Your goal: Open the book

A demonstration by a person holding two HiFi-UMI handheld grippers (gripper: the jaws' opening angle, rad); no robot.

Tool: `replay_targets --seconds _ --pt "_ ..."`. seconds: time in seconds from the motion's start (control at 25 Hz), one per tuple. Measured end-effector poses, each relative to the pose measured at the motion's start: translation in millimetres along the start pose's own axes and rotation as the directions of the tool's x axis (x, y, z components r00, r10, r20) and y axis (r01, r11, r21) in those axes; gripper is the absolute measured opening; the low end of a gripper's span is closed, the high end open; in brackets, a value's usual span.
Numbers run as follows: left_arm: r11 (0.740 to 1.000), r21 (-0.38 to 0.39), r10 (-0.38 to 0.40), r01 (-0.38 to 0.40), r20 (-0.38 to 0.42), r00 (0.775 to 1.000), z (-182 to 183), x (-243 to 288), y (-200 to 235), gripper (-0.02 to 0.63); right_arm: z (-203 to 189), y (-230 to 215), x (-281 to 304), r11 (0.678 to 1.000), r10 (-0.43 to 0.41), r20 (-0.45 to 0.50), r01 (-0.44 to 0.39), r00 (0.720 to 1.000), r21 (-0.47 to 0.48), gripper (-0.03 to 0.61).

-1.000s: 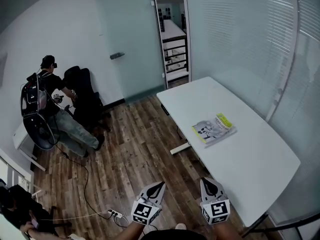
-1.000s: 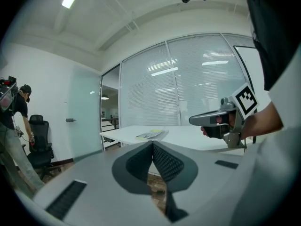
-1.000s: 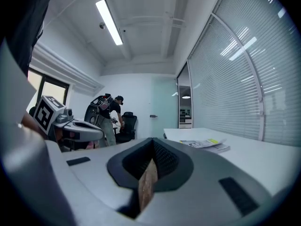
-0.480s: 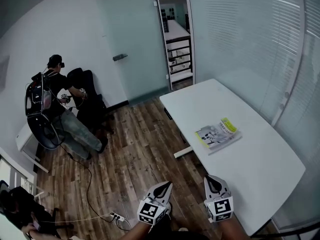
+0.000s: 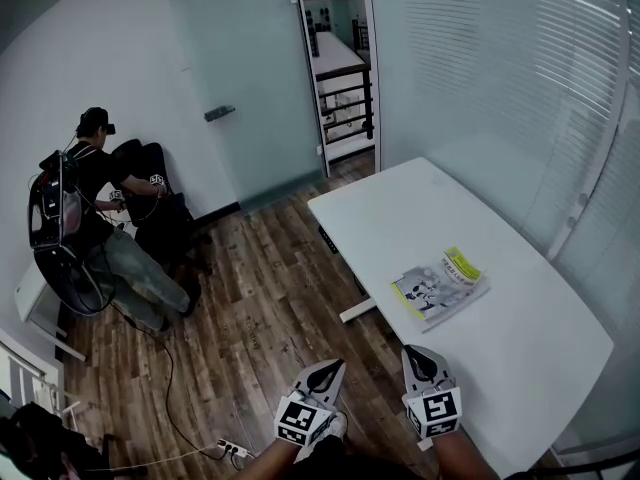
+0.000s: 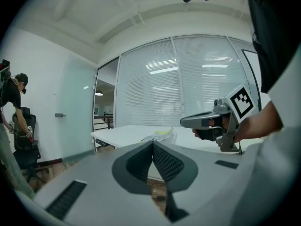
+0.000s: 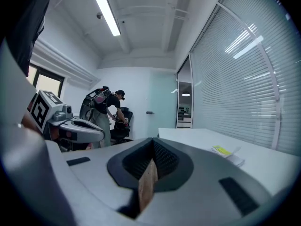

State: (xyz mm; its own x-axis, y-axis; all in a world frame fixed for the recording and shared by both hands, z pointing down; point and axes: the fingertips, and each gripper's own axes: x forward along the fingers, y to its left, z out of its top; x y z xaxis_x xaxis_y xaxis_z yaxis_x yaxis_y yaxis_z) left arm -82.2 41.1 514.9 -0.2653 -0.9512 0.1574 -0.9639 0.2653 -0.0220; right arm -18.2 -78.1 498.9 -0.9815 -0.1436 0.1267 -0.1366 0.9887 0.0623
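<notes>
The white worktop (image 5: 520, 348) is ahead and to the right of both claws. The book (image 5: 440, 286) lies flat and shut on it, well apart from them, with its long side slanting across the way they point. The right claw (image 5: 418, 361) is nearer to the book than the left claw (image 5: 326, 373), which is out over the wood floor (image 5: 270, 308), and both claws are closed with nothing in them.
</notes>
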Motion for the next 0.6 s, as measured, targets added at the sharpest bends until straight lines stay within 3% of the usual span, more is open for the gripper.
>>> replay_targets --seconds 0.32,0.6 --pt "0.998 0.015 -0.067 0.067 -0.016 0.998 8 45 57 0.015 10 -11 66 0.998 -0.050 -0.012 0.050 0.999 0.030 0.006" --pt "0.981 0.039 -0.189 0.190 -0.019 0.982 11 83 84 0.015 18 -31 97 0.986 -0.155 -0.018 0.156 0.988 0.051 0.006"
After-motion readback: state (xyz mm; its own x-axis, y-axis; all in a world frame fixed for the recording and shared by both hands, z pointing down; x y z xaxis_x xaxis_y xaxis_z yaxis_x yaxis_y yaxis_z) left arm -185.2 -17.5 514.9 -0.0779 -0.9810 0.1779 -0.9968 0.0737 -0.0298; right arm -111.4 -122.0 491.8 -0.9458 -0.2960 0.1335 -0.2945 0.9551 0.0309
